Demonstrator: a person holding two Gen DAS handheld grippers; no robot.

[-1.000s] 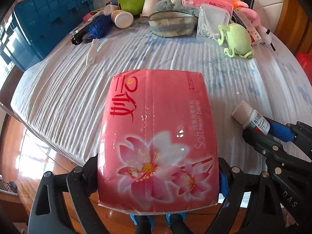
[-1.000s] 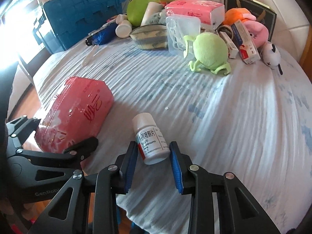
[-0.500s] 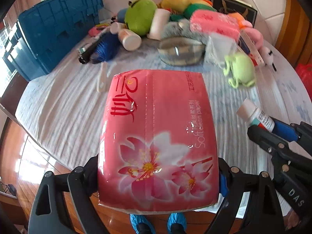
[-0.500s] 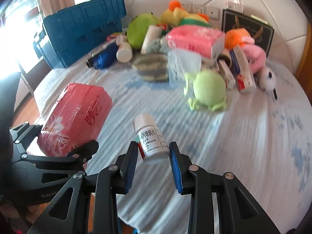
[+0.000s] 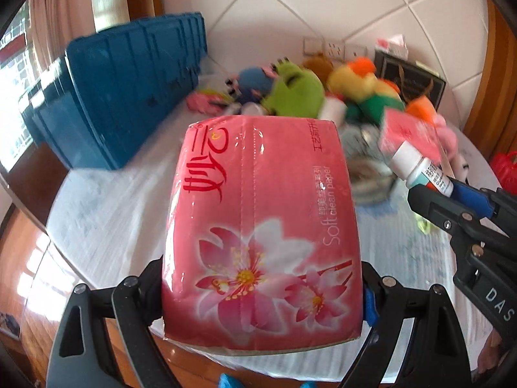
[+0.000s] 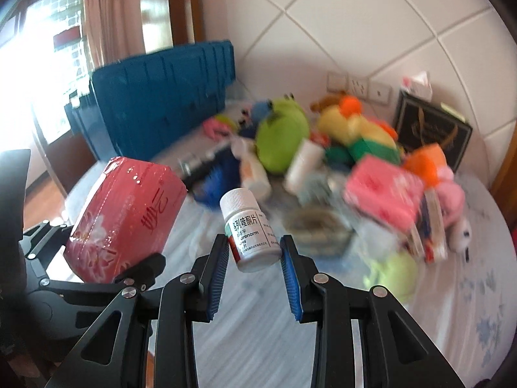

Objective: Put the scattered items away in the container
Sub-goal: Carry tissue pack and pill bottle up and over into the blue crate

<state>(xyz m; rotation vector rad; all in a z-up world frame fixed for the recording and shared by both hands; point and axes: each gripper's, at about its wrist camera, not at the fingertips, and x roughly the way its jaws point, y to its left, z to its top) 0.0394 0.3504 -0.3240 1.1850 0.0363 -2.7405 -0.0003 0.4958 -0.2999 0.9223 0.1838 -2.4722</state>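
My left gripper is shut on a pink tissue pack with a flower print and holds it above the table's near edge; the pack also shows in the right wrist view. My right gripper is shut on a small white pill bottle, held in the air; the bottle shows at the right of the left wrist view. The blue crate stands at the far left of the table, also in the right wrist view.
A pile of plush toys, another pink tissue pack, bottles and small boxes lies at the back of the white-clothed round table. A dark gift bag stands against the tiled wall. Wooden floor lies at the left.
Both grippers have risen and tilted up with their loads, so the views now show the wall and the crate's side. The scene is motion-blurred.
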